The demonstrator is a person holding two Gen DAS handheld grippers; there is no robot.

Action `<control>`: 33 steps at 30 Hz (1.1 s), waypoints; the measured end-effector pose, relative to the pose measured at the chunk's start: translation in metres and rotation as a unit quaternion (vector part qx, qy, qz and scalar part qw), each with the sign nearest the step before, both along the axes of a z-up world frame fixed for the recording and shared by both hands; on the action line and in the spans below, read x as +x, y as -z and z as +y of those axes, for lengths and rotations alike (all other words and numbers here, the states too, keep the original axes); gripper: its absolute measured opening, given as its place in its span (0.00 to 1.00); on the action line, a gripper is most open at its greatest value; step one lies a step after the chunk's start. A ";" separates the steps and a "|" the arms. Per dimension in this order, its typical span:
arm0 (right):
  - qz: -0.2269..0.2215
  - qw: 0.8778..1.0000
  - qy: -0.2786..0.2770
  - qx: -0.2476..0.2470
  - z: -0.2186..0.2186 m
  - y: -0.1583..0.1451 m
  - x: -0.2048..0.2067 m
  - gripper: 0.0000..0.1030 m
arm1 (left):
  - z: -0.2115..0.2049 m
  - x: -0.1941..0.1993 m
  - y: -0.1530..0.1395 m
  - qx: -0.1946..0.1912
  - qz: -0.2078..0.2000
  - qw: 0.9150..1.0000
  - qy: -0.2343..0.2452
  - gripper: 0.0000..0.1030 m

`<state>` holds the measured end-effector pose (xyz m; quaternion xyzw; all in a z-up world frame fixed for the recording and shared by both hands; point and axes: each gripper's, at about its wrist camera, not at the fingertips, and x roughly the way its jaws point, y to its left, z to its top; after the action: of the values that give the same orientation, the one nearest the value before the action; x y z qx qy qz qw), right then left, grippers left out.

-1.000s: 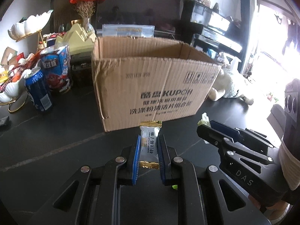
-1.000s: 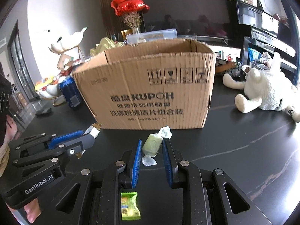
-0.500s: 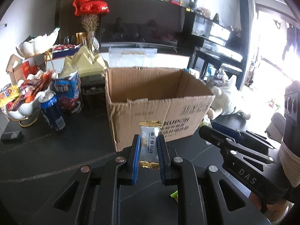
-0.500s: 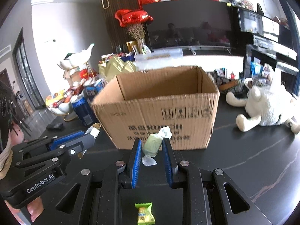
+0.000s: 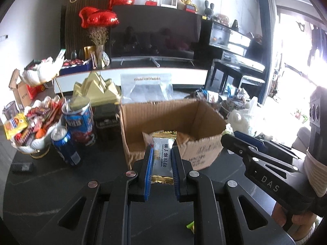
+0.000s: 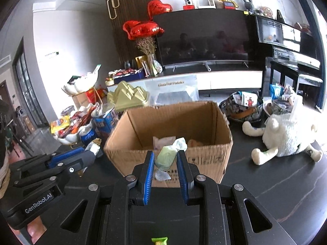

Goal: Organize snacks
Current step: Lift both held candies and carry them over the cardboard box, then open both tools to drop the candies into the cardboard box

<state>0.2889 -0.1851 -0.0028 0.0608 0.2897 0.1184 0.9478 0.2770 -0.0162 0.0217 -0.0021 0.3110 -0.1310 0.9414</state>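
An open cardboard box stands on the dark table with a few wrapped snacks lying inside. My left gripper is shut on a white candy packet with gold ends, held up in front of the box's near wall. My right gripper is shut on a pale green wrapped candy, also at the near rim. Each gripper shows in the other's view: the right gripper beside the box, the left gripper with the packet's tip showing. A small green candy lies on the table below.
Left of the box stand a blue can, a blue snack tub, a white bowl of snacks and a gold ornament. A white plush toy and snack baskets sit to the right. A TV is behind.
Both grippers have risen with their candies, so I now look down over the box's rim into its inside. The green candy on the table has dropped lower in view.
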 end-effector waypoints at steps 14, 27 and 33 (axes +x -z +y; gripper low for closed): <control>-0.014 0.999 0.003 -0.031 0.005 -0.041 0.037 0.23 | 0.003 0.047 -0.022 -0.001 0.017 1.000 -0.007 0.18; -0.010 0.999 -0.005 -0.049 0.014 -0.039 0.078 0.24 | -0.003 0.095 -0.010 0.009 0.033 0.999 -0.013 0.18; 0.003 0.999 -0.004 -0.049 0.012 -0.027 0.093 0.34 | -0.006 0.109 0.000 0.026 0.044 0.998 -0.020 0.29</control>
<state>0.3823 -0.1731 0.0241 0.0132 0.2980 0.1073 0.9484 0.3859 -0.0219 0.0216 0.0100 0.3555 -0.1040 0.9288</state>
